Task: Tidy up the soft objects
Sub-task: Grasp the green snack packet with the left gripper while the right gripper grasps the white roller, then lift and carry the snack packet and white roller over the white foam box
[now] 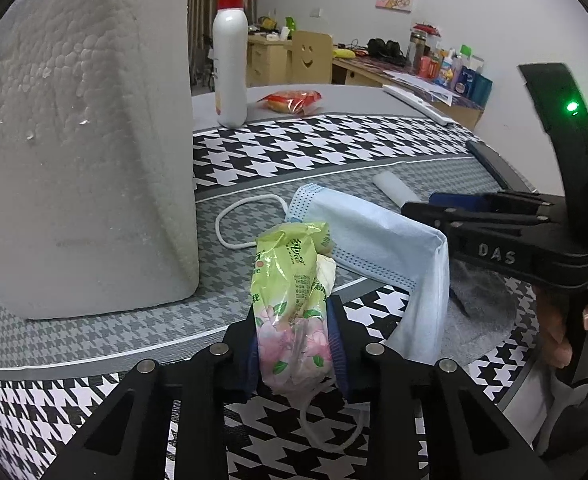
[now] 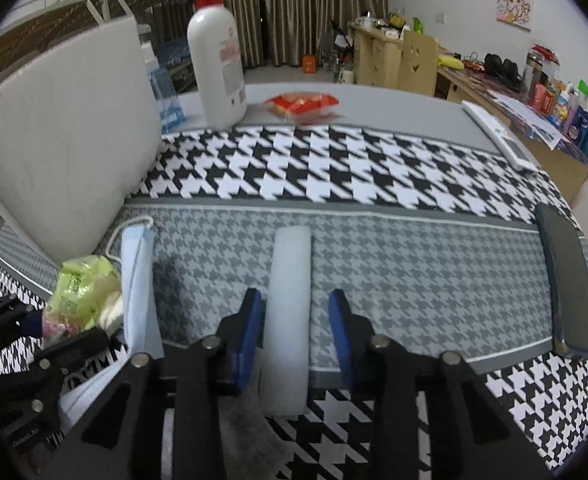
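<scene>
Left gripper (image 1: 294,344): pads clenched on the near end of a green tissue packet (image 1: 290,280), crinkly film printed with pink flowers. The packet rises from the jaws toward the far side, its film pinched in at the waist.

A pale blue face mask (image 1: 374,248) lies just right of the packet, touching it. One edge drapes down toward the near side, and a white ear loop curls on the cloth to the left.

Right gripper (image 2: 296,332): jaws straddle a white foam strip (image 2: 288,320). The left blue pad sits at or against the strip's edge; the right pad stands clearly apart from it. Not gripping yet.

All of this sits on a houndstooth tablecloth (image 1: 294,152), with a white foam box (image 1: 82,140) close on the left. Further off stand a pump bottle (image 1: 230,64) and a red snack bag (image 1: 290,102). A dark flat case (image 2: 566,284) lies to the right.

Handling, judged:
- Packet: light, squashy, film slippery. A mid-body pinch deforms it and it may slide, so hold low and firm.
- Mask: near weightless and limp, will fold and trail. Take it at the pleated body, not the loop.
- Foam strip: light, semi-stiff, dents easily. Grip across the short width near the middle.
</scene>
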### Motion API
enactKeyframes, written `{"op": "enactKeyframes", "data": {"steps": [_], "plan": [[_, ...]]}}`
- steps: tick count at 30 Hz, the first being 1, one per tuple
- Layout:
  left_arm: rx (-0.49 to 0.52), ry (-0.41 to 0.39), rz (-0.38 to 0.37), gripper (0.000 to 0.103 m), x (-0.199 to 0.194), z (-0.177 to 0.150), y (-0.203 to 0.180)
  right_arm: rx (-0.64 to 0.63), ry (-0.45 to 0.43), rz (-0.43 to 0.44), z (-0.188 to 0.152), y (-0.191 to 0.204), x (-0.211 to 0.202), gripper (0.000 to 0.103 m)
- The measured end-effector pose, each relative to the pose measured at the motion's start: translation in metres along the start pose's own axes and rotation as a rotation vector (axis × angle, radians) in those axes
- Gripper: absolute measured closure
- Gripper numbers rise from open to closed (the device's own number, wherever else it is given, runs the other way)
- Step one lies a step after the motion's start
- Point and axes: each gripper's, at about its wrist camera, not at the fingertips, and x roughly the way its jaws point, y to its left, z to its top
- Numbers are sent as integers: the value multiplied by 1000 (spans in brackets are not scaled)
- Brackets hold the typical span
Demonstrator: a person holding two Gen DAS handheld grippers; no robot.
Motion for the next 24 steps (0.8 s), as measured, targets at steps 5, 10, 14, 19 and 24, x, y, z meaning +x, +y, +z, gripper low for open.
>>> {"op": "enactKeyframes", "data": {"steps": [5,10,14,19,24], "plan": [[7,-18,-13,78,-3,0,-1,-9,-1,8,0,2,-1,82],[-2,-39,-12,79,-7,-1,2,22,-35,42,1,-6,-12,86],[-7,-61,-15,79,-14,-1,4,49,-73,44,4,-13,-26,86],[-8,-90,-15,78,-23,0,6,72,-122,32,5,-18,-46,86],[0,-121,-13,78,-33,0,6,70,-166,29,4,-15,-61,86]]}}
